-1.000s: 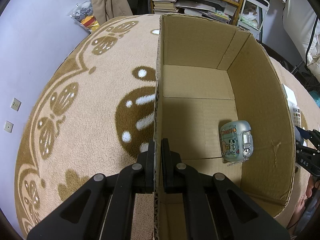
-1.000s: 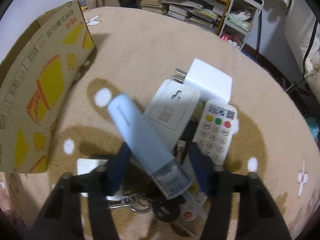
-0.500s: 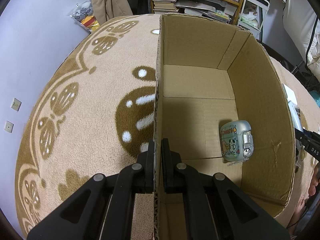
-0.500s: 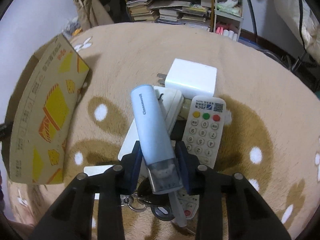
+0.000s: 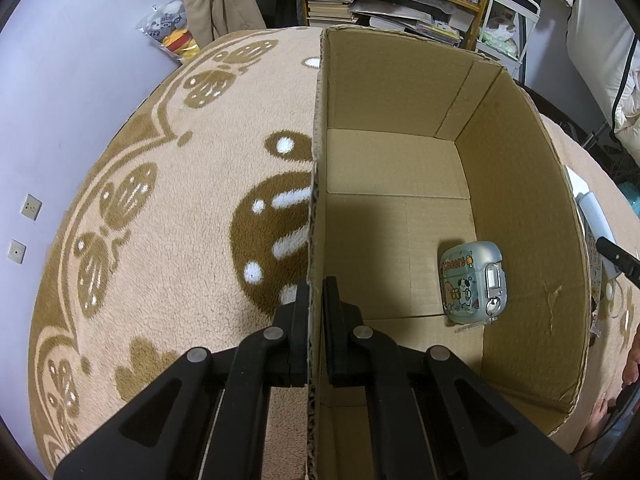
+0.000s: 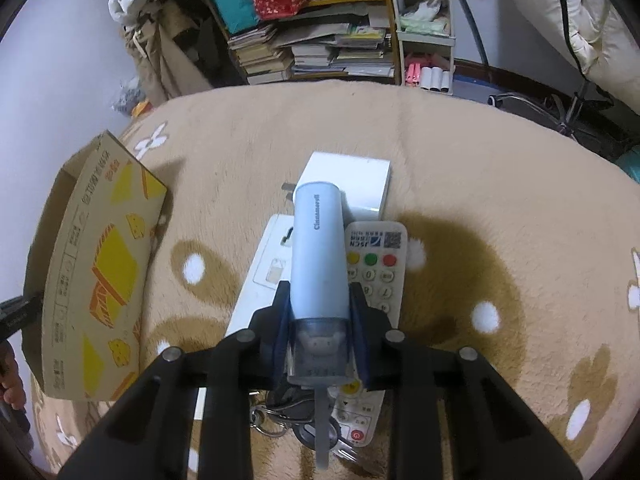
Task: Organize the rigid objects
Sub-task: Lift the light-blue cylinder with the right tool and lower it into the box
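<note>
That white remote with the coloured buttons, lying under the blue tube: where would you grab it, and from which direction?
Best across its two long edges, coming from above. The white remote lies flat, face up on the rug, long and narrow, so its width suits the jaws. Its near end sits under the blue tube, on which the right gripper is closing, so the far end with the coloured buttons looks freest.

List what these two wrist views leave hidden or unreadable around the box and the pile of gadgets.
- Right wrist view: the keys and the lower remote lie mostly behind the right gripper, whose jaws are closing on the blue tube.
- Right wrist view: the cardboard box shows only its outside; its contents are hidden.
- Left wrist view: the box's near left corner is hidden behind the left gripper.
- Left wrist view: the pile is cut off by the box wall.
</note>
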Action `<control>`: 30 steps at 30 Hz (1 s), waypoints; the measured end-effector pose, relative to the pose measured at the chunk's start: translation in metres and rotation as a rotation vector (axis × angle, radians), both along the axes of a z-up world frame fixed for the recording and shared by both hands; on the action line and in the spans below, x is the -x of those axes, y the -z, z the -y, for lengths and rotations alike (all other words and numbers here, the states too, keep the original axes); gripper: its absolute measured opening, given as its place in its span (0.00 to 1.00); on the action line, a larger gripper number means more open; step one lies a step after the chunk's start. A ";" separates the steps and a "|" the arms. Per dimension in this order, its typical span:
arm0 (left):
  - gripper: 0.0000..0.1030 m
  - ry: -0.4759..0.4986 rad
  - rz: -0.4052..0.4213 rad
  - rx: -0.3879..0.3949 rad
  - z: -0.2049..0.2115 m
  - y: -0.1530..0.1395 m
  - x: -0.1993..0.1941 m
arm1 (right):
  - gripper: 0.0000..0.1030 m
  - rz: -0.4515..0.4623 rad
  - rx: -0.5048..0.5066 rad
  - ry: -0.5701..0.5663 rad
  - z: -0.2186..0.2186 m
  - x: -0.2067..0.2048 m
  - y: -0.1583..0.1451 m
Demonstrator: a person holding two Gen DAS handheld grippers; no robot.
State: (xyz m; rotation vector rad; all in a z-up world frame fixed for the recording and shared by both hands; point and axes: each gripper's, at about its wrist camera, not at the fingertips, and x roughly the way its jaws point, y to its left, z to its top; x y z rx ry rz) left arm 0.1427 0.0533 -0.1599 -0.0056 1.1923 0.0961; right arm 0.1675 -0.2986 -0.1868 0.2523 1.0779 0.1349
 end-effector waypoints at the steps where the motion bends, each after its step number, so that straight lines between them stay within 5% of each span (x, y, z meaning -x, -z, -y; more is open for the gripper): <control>1: 0.05 0.000 0.000 0.001 0.000 0.000 0.000 | 0.28 0.003 -0.002 0.004 0.001 0.000 -0.002; 8: 0.05 -0.001 0.000 0.003 0.000 0.000 0.000 | 0.28 0.009 -0.073 0.027 0.008 0.004 -0.008; 30: 0.05 0.001 -0.003 -0.009 0.001 -0.001 0.000 | 0.29 0.165 0.006 0.063 -0.008 0.011 -0.059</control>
